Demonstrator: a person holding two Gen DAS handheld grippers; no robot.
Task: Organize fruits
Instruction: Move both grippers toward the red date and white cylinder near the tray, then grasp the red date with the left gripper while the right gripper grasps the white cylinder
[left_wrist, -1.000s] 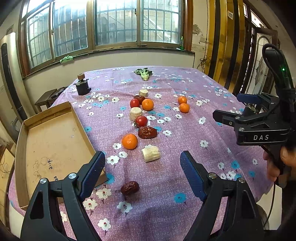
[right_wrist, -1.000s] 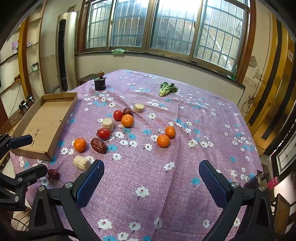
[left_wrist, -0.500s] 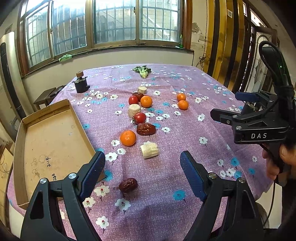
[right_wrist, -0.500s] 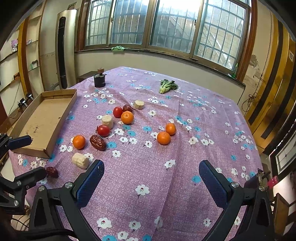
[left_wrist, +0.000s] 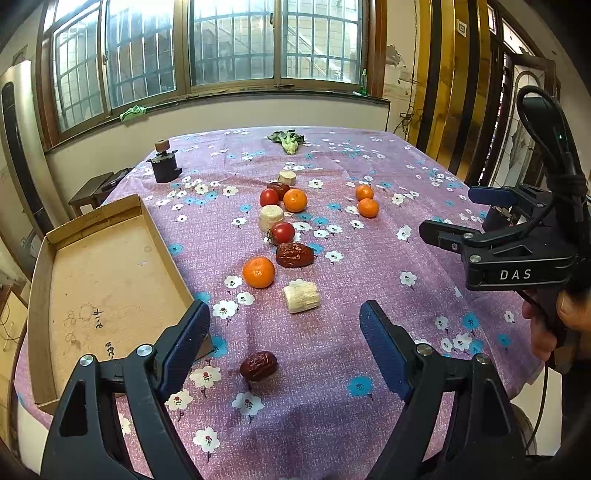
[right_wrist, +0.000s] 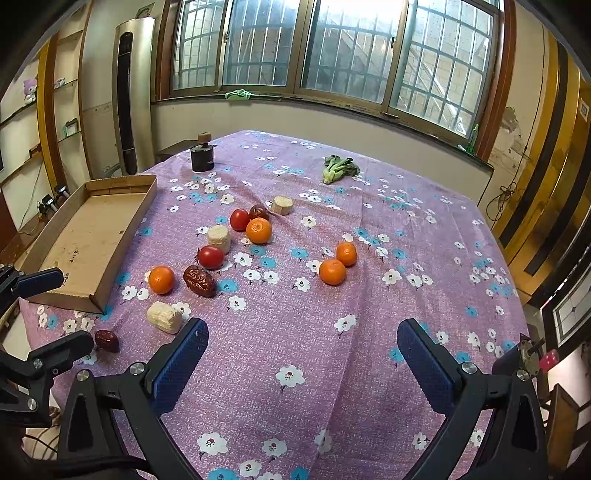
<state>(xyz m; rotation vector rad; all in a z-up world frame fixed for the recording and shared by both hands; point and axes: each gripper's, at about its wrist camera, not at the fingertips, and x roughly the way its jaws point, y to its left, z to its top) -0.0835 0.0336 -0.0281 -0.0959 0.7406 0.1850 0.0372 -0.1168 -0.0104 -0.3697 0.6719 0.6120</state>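
Observation:
Fruit lies scattered on a purple flowered tablecloth (left_wrist: 332, 424). A small dried red date (left_wrist: 258, 365) lies nearest, just ahead of my open, empty left gripper (left_wrist: 284, 332). Beyond it are a corn piece (left_wrist: 301, 296), an orange (left_wrist: 258, 272), a larger date (left_wrist: 293, 254), a tomato (left_wrist: 282, 232) and more oranges (right_wrist: 332, 271). My right gripper (right_wrist: 301, 347) is open and empty above bare cloth; it also shows in the left wrist view (left_wrist: 450, 218). An empty cardboard tray (left_wrist: 99, 280) lies to the left.
A green leafy vegetable (right_wrist: 338, 168) and a small dark grinder (right_wrist: 202, 155) stand at the far side of the table. The table's near edge is just below both grippers. Windows and a wall lie behind.
Both grippers have drawn back and up a little, so the fruit looks slightly farther away. Both stay open. Nothing on the table has moved.

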